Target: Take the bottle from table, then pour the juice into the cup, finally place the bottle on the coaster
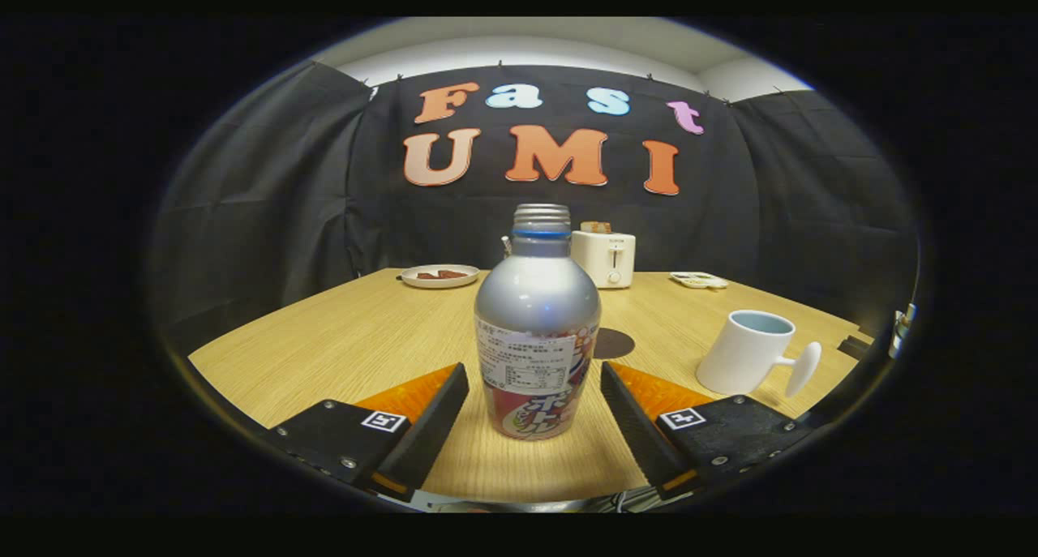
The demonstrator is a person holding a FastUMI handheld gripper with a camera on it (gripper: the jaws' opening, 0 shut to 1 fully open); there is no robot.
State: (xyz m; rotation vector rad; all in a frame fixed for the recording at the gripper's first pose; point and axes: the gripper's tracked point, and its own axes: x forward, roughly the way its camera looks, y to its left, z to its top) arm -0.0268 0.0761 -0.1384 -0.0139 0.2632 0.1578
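Note:
A silver bottle (538,322) with a printed label stands upright on the wooden table (365,338), uncapped at its threaded neck. It sits between my two fingers, with a gap on each side. My gripper (535,387) is open around it and neither finger touches it. A white cup (750,352) with a handle stands to the right, beyond the right finger. A dark round coaster (613,343) lies flat just behind the bottle, partly hidden by it.
A white toaster (605,257) with bread in it stands at the back of the table. A plate (439,276) with food sits at the back left, and a small flat dish (699,280) at the back right.

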